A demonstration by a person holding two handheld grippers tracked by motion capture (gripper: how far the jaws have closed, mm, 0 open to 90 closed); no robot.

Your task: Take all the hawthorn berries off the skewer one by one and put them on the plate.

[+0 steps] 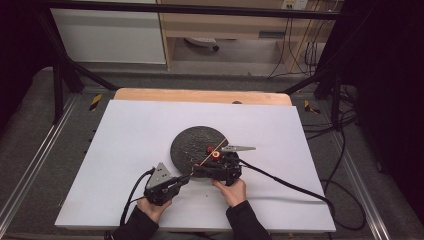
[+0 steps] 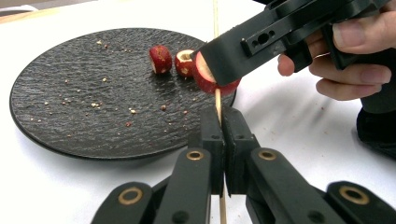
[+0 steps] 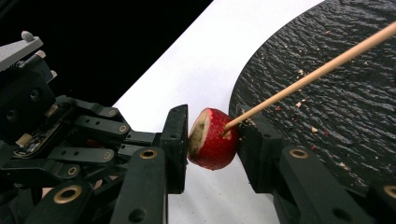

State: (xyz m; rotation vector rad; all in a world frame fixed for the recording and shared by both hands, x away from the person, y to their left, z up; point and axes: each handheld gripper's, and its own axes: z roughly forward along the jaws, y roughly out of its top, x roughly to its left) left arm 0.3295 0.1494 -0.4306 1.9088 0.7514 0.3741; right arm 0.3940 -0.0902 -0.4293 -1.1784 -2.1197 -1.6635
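Note:
A thin wooden skewer is clamped between the shut jaws of my left gripper, near the plate's front edge. My right gripper is shut on a red fruit piece with a pale cut face, one pad on each side. The skewer runs into that piece and slants on over the black plate. Two more red fruit pieces lie on the plate just behind the held one. In the high view both grippers meet at the plate's near right rim.
The round black plate, dotted with crumbs, sits mid-table on a white sheet. A person's hand holds the right gripper. Cables trail right and down across the sheet. Dark frame bars stand at the table's sides.

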